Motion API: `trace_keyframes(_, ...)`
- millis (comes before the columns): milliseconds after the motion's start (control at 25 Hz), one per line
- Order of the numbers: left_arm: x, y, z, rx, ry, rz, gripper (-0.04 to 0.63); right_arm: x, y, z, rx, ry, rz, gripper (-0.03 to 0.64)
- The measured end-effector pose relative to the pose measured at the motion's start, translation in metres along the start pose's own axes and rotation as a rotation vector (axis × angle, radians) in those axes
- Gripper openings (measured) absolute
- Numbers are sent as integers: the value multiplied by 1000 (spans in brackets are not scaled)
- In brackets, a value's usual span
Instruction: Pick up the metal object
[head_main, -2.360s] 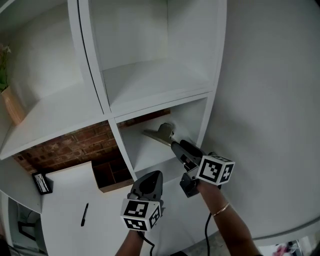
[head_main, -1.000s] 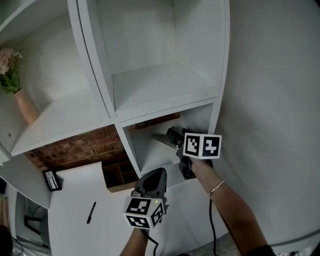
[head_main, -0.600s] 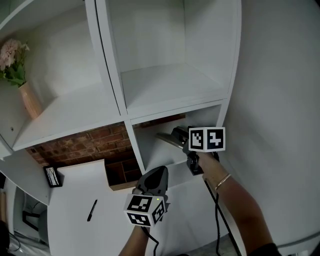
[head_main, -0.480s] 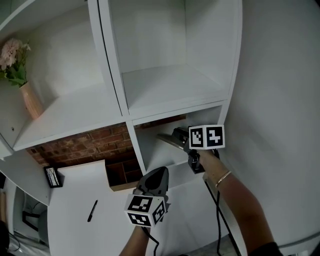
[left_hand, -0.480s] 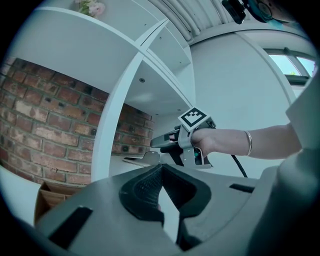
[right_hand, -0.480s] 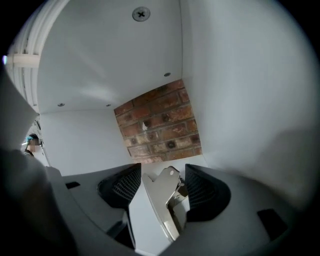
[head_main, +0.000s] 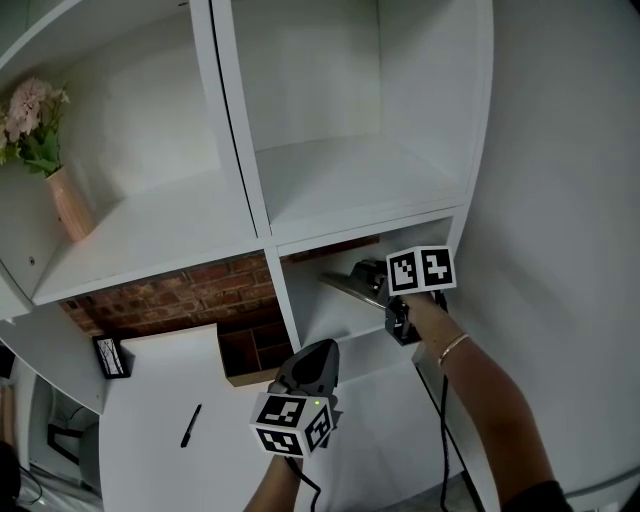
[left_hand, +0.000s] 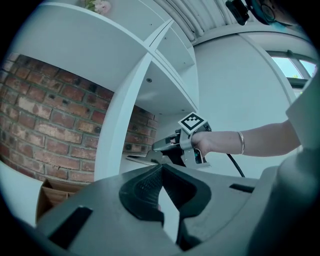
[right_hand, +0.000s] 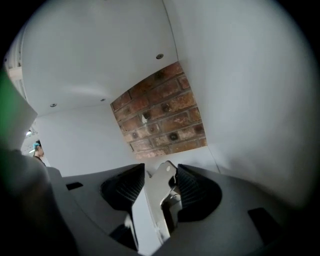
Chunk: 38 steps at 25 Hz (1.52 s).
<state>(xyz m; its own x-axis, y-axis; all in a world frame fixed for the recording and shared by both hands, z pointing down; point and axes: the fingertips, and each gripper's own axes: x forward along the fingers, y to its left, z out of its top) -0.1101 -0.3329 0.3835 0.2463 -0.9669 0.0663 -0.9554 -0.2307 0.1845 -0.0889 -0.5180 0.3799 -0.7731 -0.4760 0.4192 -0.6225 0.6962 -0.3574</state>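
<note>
Vase: pink flowers in a vase (head_main: 70, 205) stood in the far-left shelf compartment.
Surface: white surface (head_main: 140, 440), with a black pen (head_main: 191, 425) lying on it.
Left tongs: the left tongs (left_hand: 161, 169) were held low in front of the shelf unit (head_main: 240, 150), tips together, nothing between them.
Metal object: the metal object (head_main: 343, 287) sat in the lower right cubby, brick wall behind, its free end sticking out leftward.
Right tongs: and there, the right tongs (right_hand: 161, 176) were inside that cubby; the jaws had just been closing, both pads clamped on the metal object.

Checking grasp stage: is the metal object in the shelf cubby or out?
In. The metal object is inside the lower right cubby, between the right gripper pads.
</note>
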Motion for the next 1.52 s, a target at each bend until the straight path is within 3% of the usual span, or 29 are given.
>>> trace_keyframes(80,0,1,-1,-6,0,0,9,0,-6,-2,-21,14,-42,95)
trace_keyframes(120,0,1,-1,-6,0,-1,9,1,-8,-2,-30,18,-53,67)
trace_keyframes(440,0,4,-2,-31,-3,-2,9,0,-5,-3,-25,21,-31,60)
trace_keyframes(920,-6,5,3,-50,-23,-4,9,-14,33,-5,39,-50,103,20)
trace_keyframes(1520,-14,-1,11,-55,-44,-34,9,-53,72,-19,79,-114,224,15)
